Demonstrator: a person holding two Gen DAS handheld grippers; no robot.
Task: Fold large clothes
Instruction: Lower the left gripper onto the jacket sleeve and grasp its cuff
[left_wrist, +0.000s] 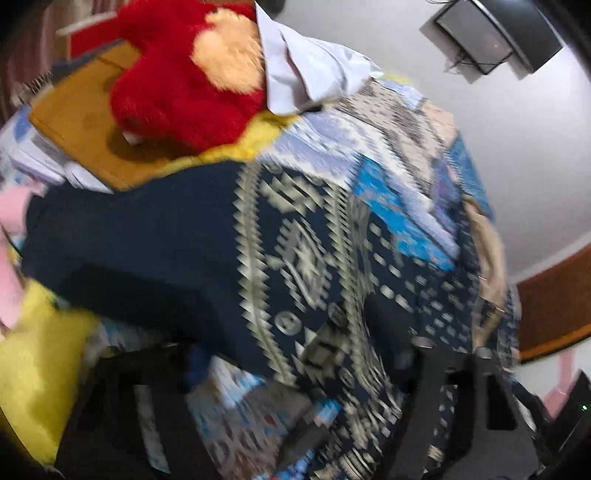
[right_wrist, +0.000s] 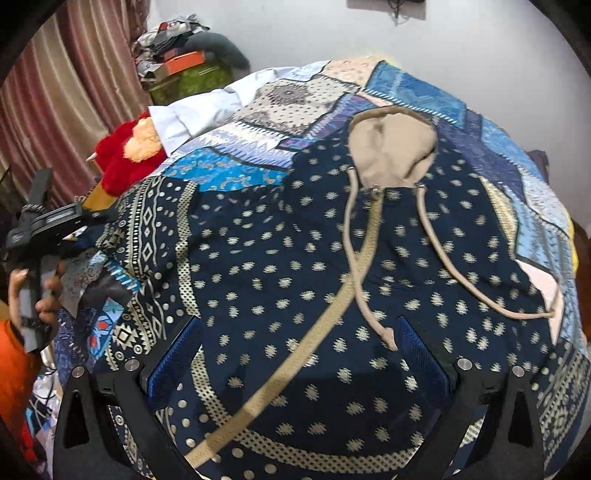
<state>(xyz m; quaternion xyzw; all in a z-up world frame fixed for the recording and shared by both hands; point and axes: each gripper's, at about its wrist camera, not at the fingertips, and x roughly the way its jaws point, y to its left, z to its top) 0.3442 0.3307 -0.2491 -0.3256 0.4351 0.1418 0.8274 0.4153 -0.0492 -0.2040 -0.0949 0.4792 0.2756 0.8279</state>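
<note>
A bed (right_wrist: 406, 85) under a blue patchwork bedspread (right_wrist: 509, 162) carries a navy patterned hoodie (right_wrist: 280, 266), spread front-up across it with its beige hood (right_wrist: 391, 147) toward the far wall and its drawstrings (right_wrist: 436, 236) trailing down the chest. A red plush toy (left_wrist: 177, 92) and a white shirt (left_wrist: 306, 70) lie near the bed's far left corner. The right hand-held gripper (right_wrist: 295, 365) hangs over the hoodie's lower front, fingers spread wide, nothing pinched. The left hand-held gripper (left_wrist: 295, 402) is blurred over the sleeve; I cannot tell whether it grips the fabric.
</note>
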